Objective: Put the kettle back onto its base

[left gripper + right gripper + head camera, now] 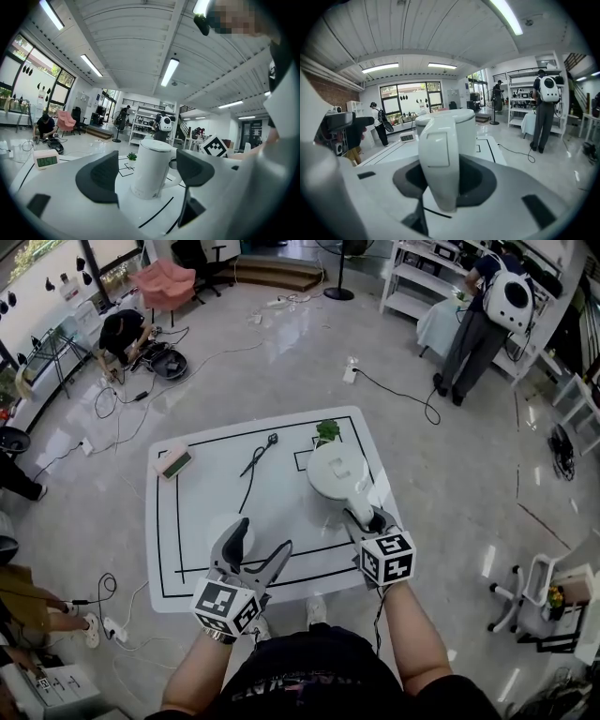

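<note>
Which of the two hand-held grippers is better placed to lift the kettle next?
The right. The right gripper has its jaws closed on the handle of the kettle, so it could probably lift straight away. The left gripper is open, holds nothing and sits apart from the kettle.

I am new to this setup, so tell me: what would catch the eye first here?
The white kettle stands right of centre on the table, its handle clamped in the right gripper. The left gripper hangs open near the front edge, by the round base.
</note>
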The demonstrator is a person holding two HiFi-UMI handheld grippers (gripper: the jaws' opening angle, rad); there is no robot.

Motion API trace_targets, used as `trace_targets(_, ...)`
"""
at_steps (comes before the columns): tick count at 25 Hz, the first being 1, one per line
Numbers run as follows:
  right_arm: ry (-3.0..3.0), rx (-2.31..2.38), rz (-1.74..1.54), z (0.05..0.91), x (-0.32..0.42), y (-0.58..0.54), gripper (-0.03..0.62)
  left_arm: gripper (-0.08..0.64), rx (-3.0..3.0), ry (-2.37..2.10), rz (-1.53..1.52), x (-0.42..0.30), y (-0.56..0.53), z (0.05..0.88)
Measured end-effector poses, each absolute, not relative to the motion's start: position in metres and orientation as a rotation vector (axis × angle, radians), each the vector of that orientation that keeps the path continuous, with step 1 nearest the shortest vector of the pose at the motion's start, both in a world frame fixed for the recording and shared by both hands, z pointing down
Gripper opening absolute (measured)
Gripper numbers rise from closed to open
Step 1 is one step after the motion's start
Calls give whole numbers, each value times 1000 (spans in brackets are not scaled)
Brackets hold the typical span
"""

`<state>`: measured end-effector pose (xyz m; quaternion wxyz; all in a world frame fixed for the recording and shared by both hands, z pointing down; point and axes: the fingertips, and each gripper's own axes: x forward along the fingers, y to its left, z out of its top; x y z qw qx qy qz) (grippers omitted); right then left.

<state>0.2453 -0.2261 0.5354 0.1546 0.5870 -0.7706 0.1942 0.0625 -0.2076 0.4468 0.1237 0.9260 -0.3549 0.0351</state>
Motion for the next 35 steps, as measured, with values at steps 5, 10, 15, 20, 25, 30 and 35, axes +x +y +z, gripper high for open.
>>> trace_targets(5, -2208, 1666, 534, 534, 244, -227, 128, 376, 2690, -1059, 99, 55, -205, 446)
trace_targets(10, -2210, 1671, 487, 534, 243, -228, 121, 376, 2685, -1087, 97, 45, -206, 444)
trace_targets(15, -2215, 1689, 459, 534, 242, -229, 120, 376, 2679, -1113, 92, 36, -206, 442)
trace_targets(20, -2232, 1697, 421, 530, 237, -229, 118, 376, 2666, -1145, 80, 26, -208, 440)
trace_targets(25, -2264, 1686, 377, 522, 224, -235, 117, 376, 2657, -1165, 72, 16, -213, 439)
trace_targets(30, -2308, 1639, 336, 509, 201, -243, 117, 376, 2641, -1204, 62, 1, -213, 435)
trace_targets(35, -2361, 1595, 307, 499, 170, -255, 117, 376, 2610, -1265, 59, -27, -213, 436)
